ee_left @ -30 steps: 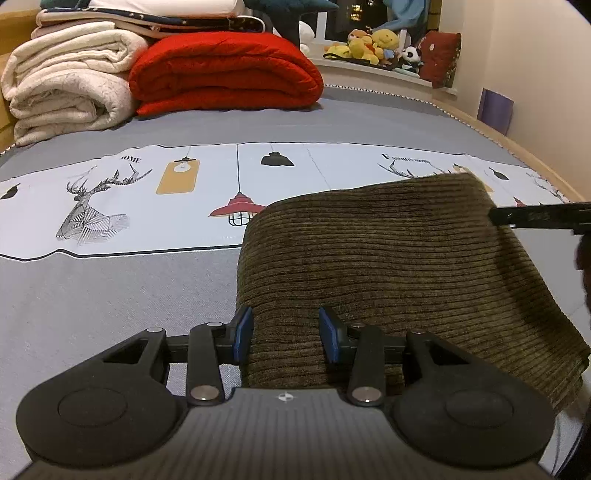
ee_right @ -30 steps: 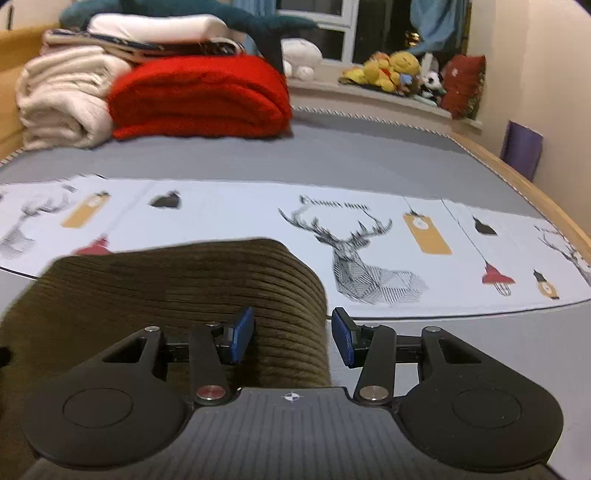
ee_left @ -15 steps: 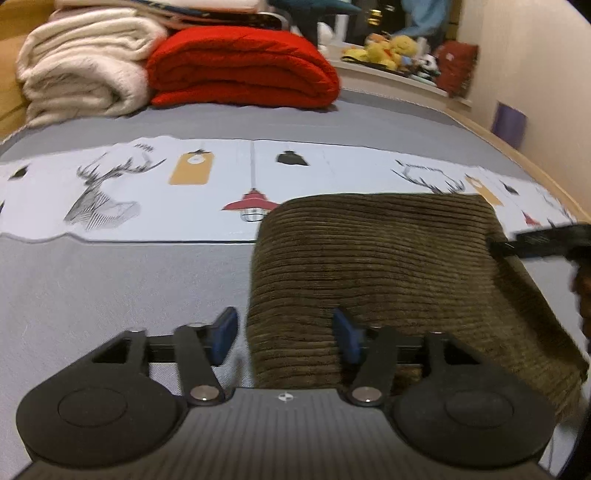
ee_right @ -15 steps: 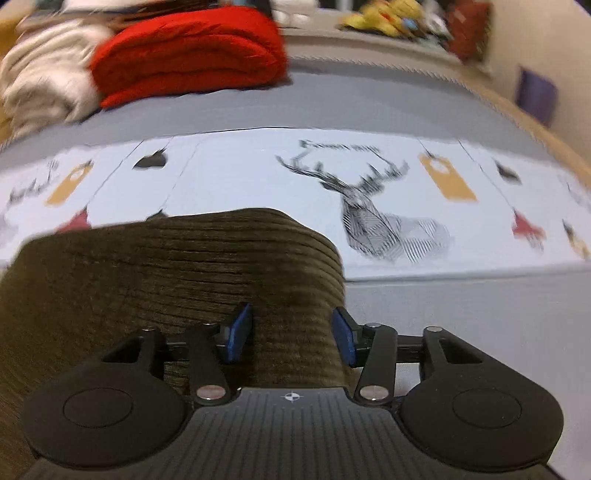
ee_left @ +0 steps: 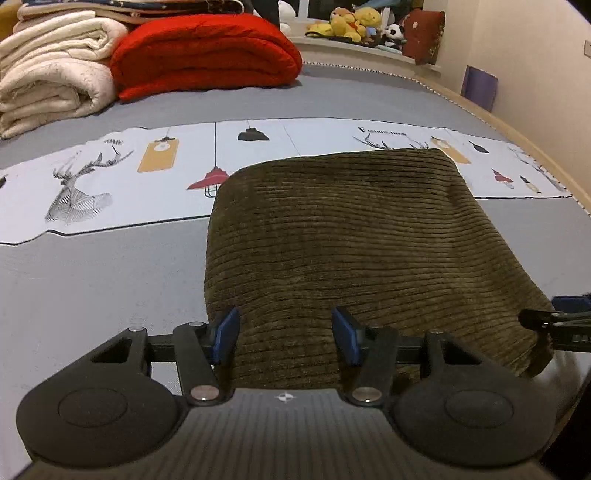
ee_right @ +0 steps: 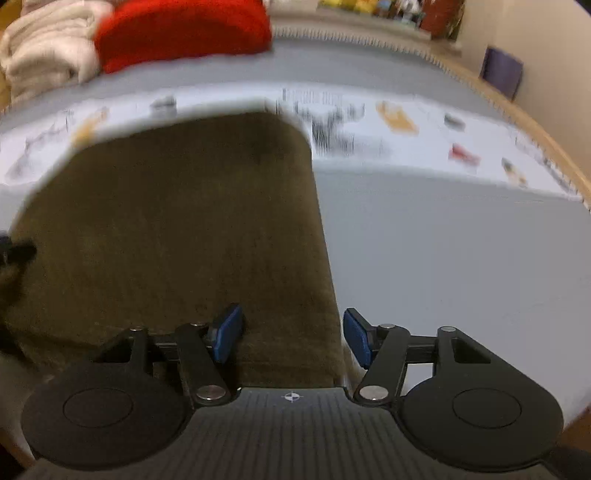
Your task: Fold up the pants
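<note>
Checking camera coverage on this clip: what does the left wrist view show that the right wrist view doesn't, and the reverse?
Left wrist only: the left gripper, open over the near left corner of the folded brown corduroy pants; sharp detail of the deer print and the plush toys on the sill.

Right wrist only: the right gripper, open astride the pants' right edge, and bare grey bedding beside them; the view is motion-blurred.

Both: the pants, the red blanket, the cream blankets, and the other gripper's tip at the frame edge.
</note>
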